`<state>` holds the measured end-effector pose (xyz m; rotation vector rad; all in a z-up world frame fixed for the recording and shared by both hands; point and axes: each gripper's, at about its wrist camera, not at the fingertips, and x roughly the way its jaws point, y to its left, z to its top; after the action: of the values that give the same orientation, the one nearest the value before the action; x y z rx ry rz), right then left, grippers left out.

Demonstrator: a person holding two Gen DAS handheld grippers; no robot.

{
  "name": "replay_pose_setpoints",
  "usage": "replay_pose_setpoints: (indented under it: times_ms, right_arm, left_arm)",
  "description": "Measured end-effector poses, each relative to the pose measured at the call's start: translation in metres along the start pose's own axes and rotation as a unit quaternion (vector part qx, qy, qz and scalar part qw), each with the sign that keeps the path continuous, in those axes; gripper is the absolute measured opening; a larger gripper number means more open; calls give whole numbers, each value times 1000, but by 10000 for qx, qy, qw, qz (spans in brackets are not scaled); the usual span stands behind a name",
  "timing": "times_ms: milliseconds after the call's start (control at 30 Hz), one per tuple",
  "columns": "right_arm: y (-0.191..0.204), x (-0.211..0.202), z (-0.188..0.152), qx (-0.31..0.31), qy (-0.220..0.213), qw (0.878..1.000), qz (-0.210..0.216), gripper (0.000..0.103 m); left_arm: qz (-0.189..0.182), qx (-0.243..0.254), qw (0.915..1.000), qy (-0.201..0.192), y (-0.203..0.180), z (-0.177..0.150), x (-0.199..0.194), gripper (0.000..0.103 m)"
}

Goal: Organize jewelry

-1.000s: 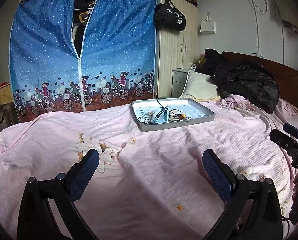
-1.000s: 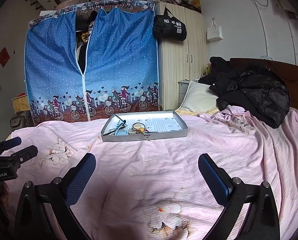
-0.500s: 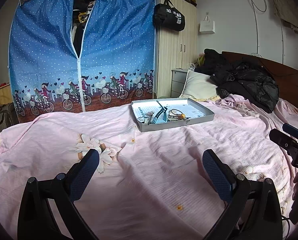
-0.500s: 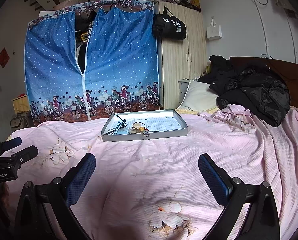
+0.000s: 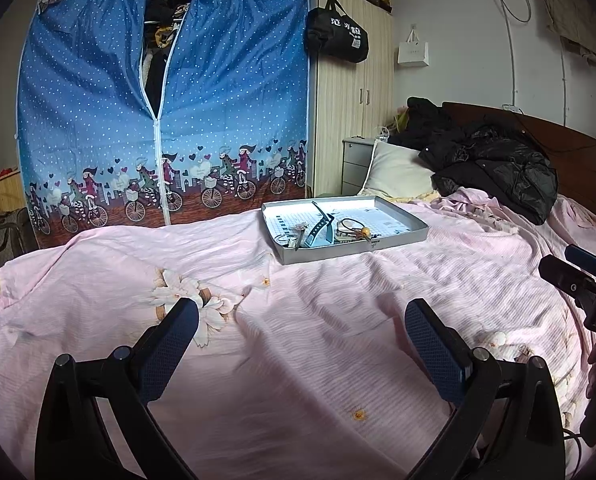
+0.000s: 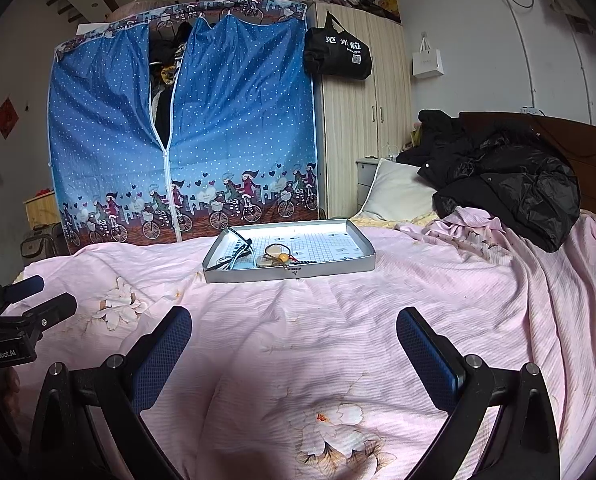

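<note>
Item: shallow grey tray, lying on the pink floral bedspread toward the far edge of the bed, in front of the blue zip wardrobe.

Contents: jewelry pieces are sitting bunched in the tray's left half: a teal watch-like band standing on edge, a dark cord loop with an amber bead, and small metal pieces too fine to name. The right half, with its gridded floor, is showing bare.

Tools: the left gripper and right gripper are hovering over the bedspread near its close edge, well apart from the tray, both spread wide and carrying nothing, likely held ready for approach.

Status: pieces gathered in the tray could be awaiting sorting or already collected; undetermined.
</note>
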<state>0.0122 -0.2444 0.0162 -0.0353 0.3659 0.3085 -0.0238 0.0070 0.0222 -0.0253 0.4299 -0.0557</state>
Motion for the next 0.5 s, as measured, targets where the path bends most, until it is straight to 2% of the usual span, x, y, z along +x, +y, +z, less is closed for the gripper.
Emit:
replay_pose_setpoints:
  times_ms: [500]
  right_arm:
    - [0, 0, 0, 8, 1, 10000, -3, 103]
  left_arm:
    - [-1, 14, 10000, -5, 1, 0, 0, 101]
